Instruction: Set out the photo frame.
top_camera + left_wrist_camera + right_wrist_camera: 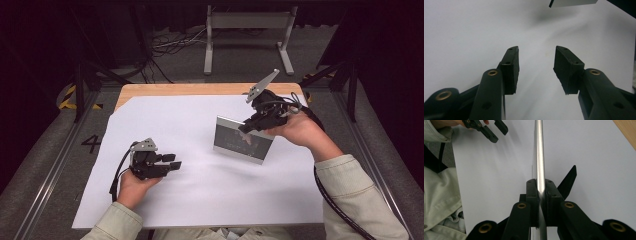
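Observation:
A silver-edged picture frame (pixel 239 142) stands upright right of centre on the white sheet (pixel 200 195). My right gripper (pixel 248 126) is shut on its top right edge. In the right gripper view both pads (pixel 532 195) press the thin silver rim (pixel 539 150), and the frame's black back stand (pixel 569 181) juts out to the right. My left gripper (pixel 175 161) rests low at the sheet's left, open, nothing between its jaws. The left gripper view has the left gripper (pixel 536 67) over bare sheet, with a frame corner (pixel 574 2) at the top edge. The left gripper (pixel 496 130) lies far off at top left.
The white sheet covers most of a wooden table (pixel 175 90), whose far edge stays bare. A grey metal stand (pixel 247 22) and cables lie on the floor beyond. Sleeves (pixel 350 195) enter from the bottom.

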`<state>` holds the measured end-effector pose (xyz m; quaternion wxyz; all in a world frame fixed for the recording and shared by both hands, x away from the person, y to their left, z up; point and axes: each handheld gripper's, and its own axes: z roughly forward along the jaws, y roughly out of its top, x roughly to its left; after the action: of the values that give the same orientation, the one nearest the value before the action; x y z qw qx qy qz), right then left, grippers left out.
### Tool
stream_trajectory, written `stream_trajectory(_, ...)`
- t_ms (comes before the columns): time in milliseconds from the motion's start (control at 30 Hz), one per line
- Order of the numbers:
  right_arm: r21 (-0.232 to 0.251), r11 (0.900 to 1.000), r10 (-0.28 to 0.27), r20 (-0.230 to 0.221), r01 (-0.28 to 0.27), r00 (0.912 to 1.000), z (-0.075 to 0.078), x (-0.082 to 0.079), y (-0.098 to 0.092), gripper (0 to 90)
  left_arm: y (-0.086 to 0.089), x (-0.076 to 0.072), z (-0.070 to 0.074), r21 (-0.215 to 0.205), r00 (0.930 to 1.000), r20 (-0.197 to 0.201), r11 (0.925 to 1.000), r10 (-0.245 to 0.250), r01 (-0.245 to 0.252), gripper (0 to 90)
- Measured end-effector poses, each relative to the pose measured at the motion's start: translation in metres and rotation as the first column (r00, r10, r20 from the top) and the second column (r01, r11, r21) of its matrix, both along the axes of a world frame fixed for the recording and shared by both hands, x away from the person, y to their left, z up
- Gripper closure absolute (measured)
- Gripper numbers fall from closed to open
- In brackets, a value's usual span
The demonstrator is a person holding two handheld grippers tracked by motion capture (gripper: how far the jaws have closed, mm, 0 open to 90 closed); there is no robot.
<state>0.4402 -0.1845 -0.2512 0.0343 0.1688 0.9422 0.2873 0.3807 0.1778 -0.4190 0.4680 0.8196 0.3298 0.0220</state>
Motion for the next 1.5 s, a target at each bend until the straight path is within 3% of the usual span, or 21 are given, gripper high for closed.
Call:
stream_trajectory(300, -0.048, 0.996, 0.077, -0.009, -0.077, 0.9970, -0.005, 0.012, 0.011, 83.9, 0.013, -0.009, -0.001, 0.012, 0.9991, 0.021, 0.9992, 0.037, -0.037, 55.4)
stream_trajectory(533, -0.042, 0.993, 0.111, -0.023, -0.112, 0.9936, -0.011, 0.019, 0.019, 83.8, 0.020, -0.016, -0.002, 0.013, 0.9980, 0.021, 0.9981, 0.059, -0.060, 55.3)
stream_trajectory(733, -0.039, 0.983, 0.179, -0.022, -0.180, 0.9836, -0.016, 0.022, 0.026, 83.8, 0.024, -0.018, -0.002, 0.019, 0.9974, 0.029, 0.9976, 0.066, -0.066, 55.8)
stream_trajectory(867, -0.035, 0.975, 0.219, -0.029, -0.220, 0.9753, -0.021, 0.025, 0.028, 83.8, 0.023, -0.018, -0.003, 0.006, 0.9975, 0.014, 0.9975, 0.070, -0.070, 55.8)
stream_trajectory(1167, -0.049, 0.961, 0.268, -0.051, -0.271, 0.9620, -0.031, 0.029, 0.027, 83.8, 0.020, -0.016, -0.004, 0.007, 0.9985, 0.007, 0.9985, 0.054, -0.054, 55.8)
stream_trajectory(1500, -0.047, 0.956, 0.287, -0.071, -0.291, 0.9552, -0.040, 0.031, 0.025, 83.8, 0.017, -0.014, -0.004, 0.011, 0.9991, 0.005, 0.9990, 0.043, -0.043, 55.8)
